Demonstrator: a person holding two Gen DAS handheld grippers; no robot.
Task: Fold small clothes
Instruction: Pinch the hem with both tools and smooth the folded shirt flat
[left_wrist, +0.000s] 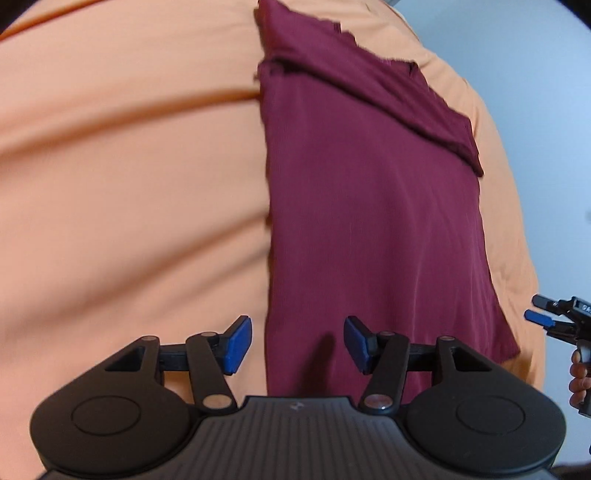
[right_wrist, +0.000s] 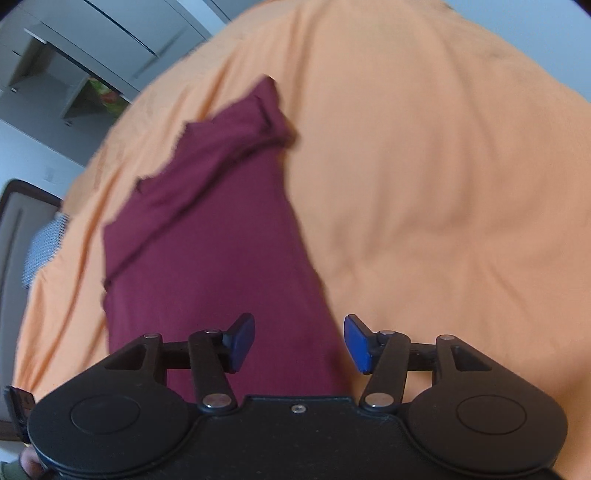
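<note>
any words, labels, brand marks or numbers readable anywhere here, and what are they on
None can be read.
Left gripper body: a small pale emblem, too small to read.
Right gripper, seen at the edge of the left wrist view: faint pale marks on its frame, too blurred to read.
Maroon garment and orange sheet: no print or tag showing.

A dark red piece of clothing lies flat on the orange sheet.

The dark red cloth is soft, with thin lines running down it. It is folded into a long, narrow shape. Its two long sides are nearly straight. At the far end, a flap is folded over on top and lies slanted across it. That end looks rough and bumpy. Orange sheet shows on both long sides of it.
</note>
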